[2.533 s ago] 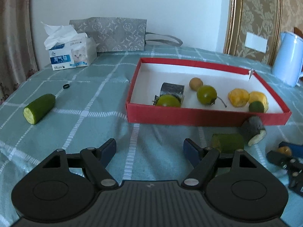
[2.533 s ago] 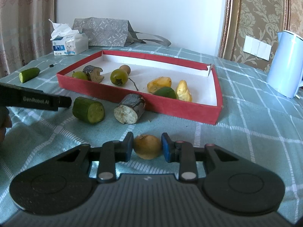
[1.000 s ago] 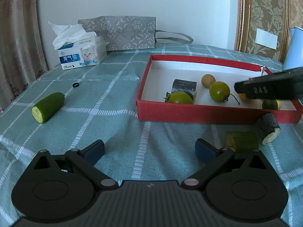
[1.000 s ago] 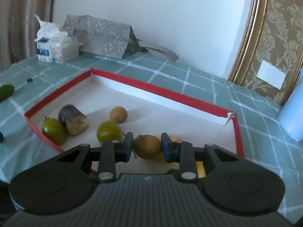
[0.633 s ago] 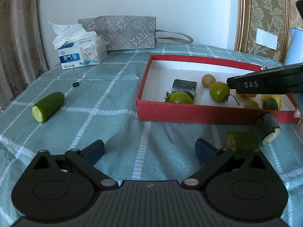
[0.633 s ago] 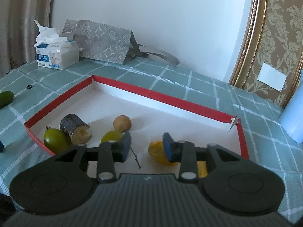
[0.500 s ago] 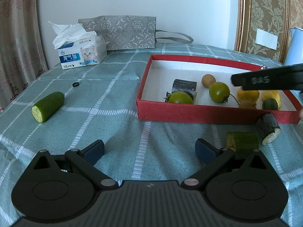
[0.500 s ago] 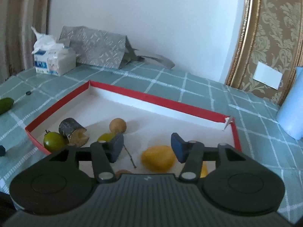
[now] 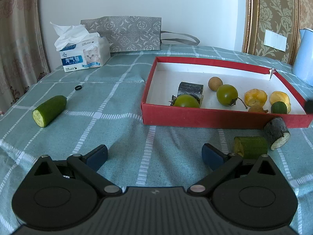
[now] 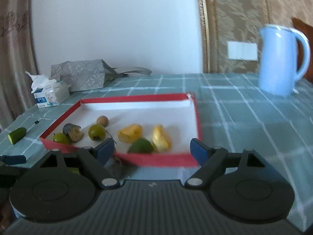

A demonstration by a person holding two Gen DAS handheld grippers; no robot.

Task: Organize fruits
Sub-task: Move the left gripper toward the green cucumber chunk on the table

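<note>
Left hand-held gripper (image 9: 154,152): jaws wide apart, empty, low over the bench (image 9: 109,105); cucumber piece (image 9: 250,146) just beside the right finger, red tray (image 9: 215,117) beyond, holding fruits.

Right hand-held gripper (image 10: 152,146): jaws just spread, nothing between, before the tray (image 10: 156,159); yellow fruit (image 10: 130,133) inside.

Your tabletop (image 9: 117,101), under green checked cloth, carries a red tray (image 9: 215,117), tissue box (image 9: 86,56), grey bag (image 9: 127,33), blue kettle (image 10: 277,62) — plus cucumber pieces (image 9: 49,110) and a small black ring (image 9: 78,87).
</note>
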